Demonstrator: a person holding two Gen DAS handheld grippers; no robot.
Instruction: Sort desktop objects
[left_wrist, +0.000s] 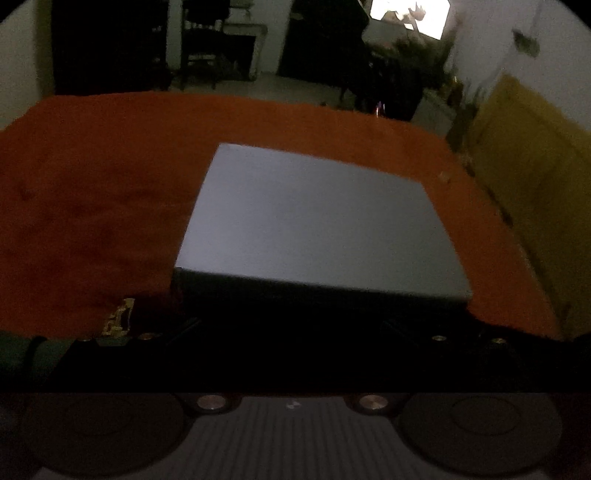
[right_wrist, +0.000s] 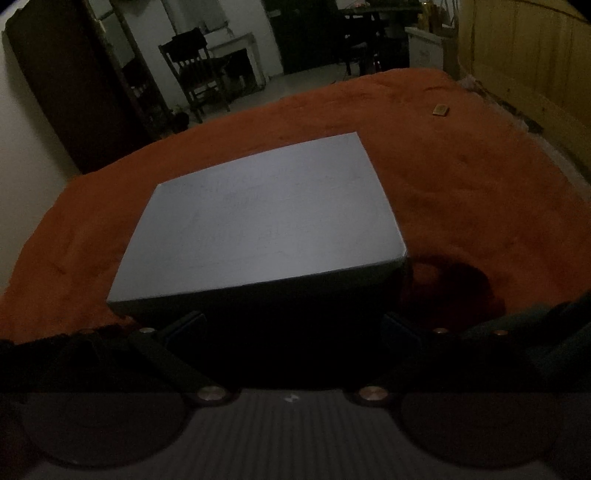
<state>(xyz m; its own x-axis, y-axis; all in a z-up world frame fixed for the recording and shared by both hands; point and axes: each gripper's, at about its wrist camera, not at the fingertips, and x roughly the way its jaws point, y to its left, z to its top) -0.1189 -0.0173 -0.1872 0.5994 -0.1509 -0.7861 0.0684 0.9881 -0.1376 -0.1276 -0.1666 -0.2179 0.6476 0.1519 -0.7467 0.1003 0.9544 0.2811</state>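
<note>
You have a grey box (left_wrist: 314, 218) lying flat with its lid closed on the orange cloth (left_wrist: 92, 192) that covers the table, and it sits right in front of both grippers. In your left wrist view its near edge runs just beyond the left gripper (left_wrist: 291, 325); the fingers there are lost in shadow, so you cannot tell whether they are spread or pressed together. In your right wrist view the right gripper (right_wrist: 291, 325) has its two dark fingertips (right_wrist: 184, 325) set wide apart, released and gripping nothing, with the box's near face between and just beyond them.

To the left of the box the cloth lies bare and wide, reaching out to the table's left and far edges. To the right there is a narrower strip of cloth before the yellow wooden panel (right_wrist: 524, 66) that stands along the table's right side. A small tan object (right_wrist: 441, 109) rests on the cloth far right, well apart from the box and near that panel; it is too small to identify. A dark shadowed patch lies on the cloth just right of the box's near corner.

Beyond the far edge a dark wooden chair (right_wrist: 195, 77) stands on the pale floor, well apart from the table. The room is dim.
</note>
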